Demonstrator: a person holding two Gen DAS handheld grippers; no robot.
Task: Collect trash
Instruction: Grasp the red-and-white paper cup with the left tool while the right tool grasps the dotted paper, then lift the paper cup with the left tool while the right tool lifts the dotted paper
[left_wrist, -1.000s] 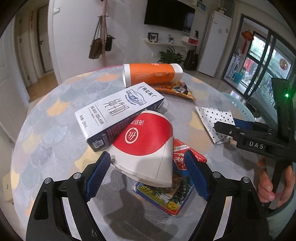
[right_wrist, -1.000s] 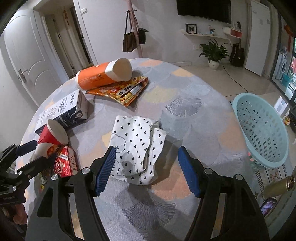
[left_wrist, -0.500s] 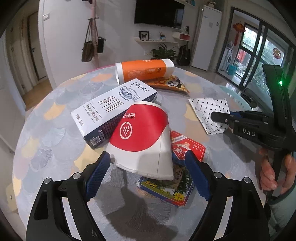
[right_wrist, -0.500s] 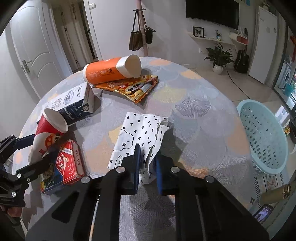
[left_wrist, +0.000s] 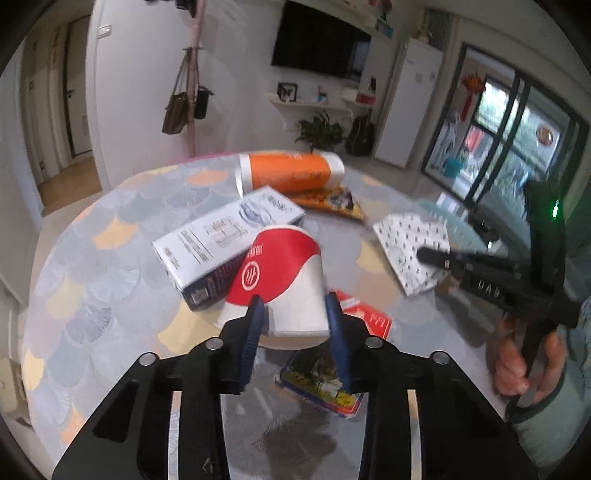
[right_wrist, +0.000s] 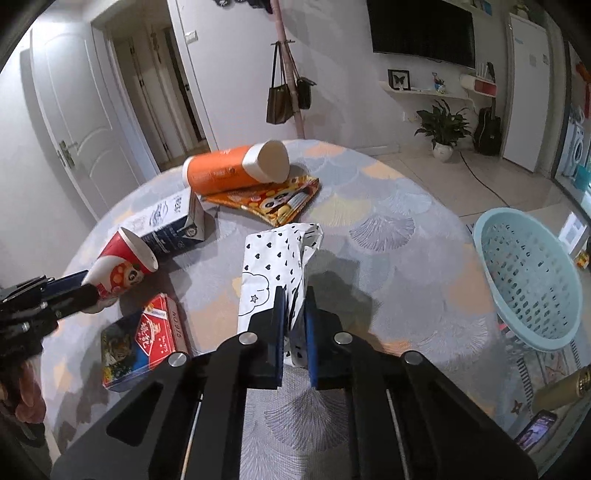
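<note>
A red and white paper cup (left_wrist: 280, 266) lies on its side, tilted, with its wide mouth away from my left gripper (left_wrist: 294, 308). The blue pads press on the narrow end from both sides while the jaws are closing. From the right wrist view the cup (right_wrist: 122, 258) hangs off the left gripper (right_wrist: 85, 288) above the table. My right gripper (right_wrist: 294, 295) pinches the near edge of a white bag with black hearts (right_wrist: 273, 258), and its jaws are still closing. That bag (left_wrist: 410, 236) and the right gripper (left_wrist: 424, 254) also show on the right of the left wrist view.
On the round patterned table (right_wrist: 406, 266) lie a white and navy milk carton (left_wrist: 221, 240), an orange tube (left_wrist: 291, 173), a panda snack packet (right_wrist: 273, 199) and a red box on a picture packet (right_wrist: 155, 332). A pale blue basket (right_wrist: 532, 273) stands off the table's right side.
The left jaws have gone from wide open to closed on the cup's narrow end, and the cup has tipped up. The right jaws closed on the heart bag and lifted its near edge.
</note>
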